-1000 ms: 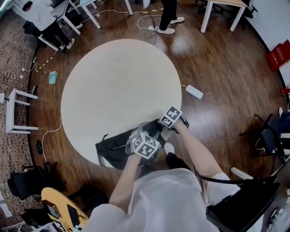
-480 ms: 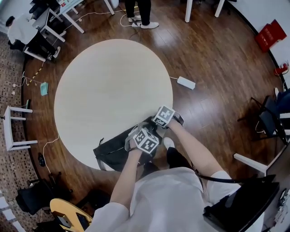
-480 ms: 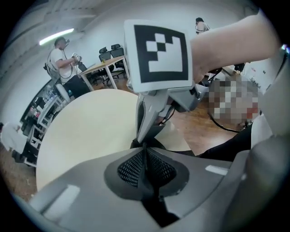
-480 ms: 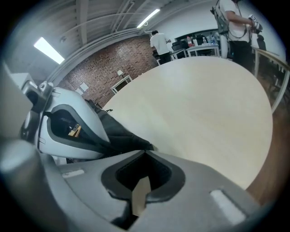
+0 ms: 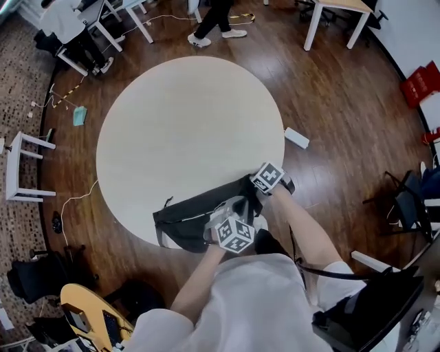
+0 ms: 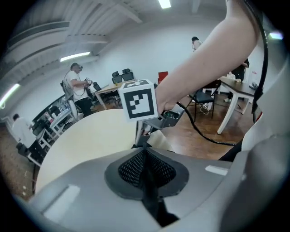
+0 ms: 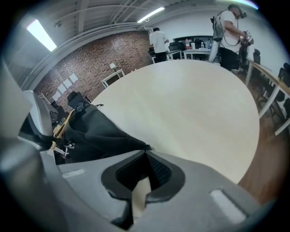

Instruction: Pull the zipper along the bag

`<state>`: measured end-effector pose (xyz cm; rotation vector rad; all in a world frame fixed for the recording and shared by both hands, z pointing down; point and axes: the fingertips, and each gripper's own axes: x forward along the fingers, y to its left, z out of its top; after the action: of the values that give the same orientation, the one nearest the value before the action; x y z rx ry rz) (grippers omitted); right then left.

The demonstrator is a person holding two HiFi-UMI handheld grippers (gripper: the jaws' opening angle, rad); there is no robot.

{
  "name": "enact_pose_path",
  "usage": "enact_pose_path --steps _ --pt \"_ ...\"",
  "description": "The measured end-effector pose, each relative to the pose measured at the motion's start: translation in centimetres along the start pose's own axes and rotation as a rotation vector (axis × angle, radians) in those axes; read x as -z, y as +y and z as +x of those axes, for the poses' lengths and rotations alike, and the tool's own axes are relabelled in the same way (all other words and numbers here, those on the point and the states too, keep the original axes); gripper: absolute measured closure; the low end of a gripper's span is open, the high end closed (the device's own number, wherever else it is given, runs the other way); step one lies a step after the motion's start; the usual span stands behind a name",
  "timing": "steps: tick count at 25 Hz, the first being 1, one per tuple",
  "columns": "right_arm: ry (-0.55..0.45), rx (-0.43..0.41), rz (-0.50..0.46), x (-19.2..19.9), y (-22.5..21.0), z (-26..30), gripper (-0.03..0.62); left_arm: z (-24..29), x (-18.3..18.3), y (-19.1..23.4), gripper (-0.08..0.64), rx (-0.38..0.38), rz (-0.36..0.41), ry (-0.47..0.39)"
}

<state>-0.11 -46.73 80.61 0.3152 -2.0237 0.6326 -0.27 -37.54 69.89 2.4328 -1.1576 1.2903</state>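
Left gripper view: the left gripper [image 6: 144,152] is closing its fingers together on a thin dark strip [image 6: 151,196], probably the zipper pull. The right gripper [image 7: 146,156] pinches the bag [image 7: 95,131] corner at its fingertips. A shallow pinch could slip off under pull, or the bag could drag.

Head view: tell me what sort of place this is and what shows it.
Probably a shared office or lab workspace. A large round table stands on wood flooring, with desks around the edges and a power strip on the floor. The right gripper view shows a person at benches by a brick wall.
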Motion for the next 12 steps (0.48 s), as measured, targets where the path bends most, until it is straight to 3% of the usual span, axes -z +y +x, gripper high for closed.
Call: enact_pose_path --steps 4,7,12 --pt "0.028 0.063 -0.006 0.2 -0.3 0.1 0.603 -3.7 2.7 1.5 0.534 0.003 -0.206 -0.077" --pt "0.045 0.119 -0.017 0.3 -0.1 0.0 0.603 -7.2 6.0 3.7 0.534 -0.025 -0.31 -0.117" --pt "0.08 0.201 -0.02 0.2 -0.1 -0.3 0.603 -14.2 15.9 9.8 0.535 -0.144 -0.485 -0.114"
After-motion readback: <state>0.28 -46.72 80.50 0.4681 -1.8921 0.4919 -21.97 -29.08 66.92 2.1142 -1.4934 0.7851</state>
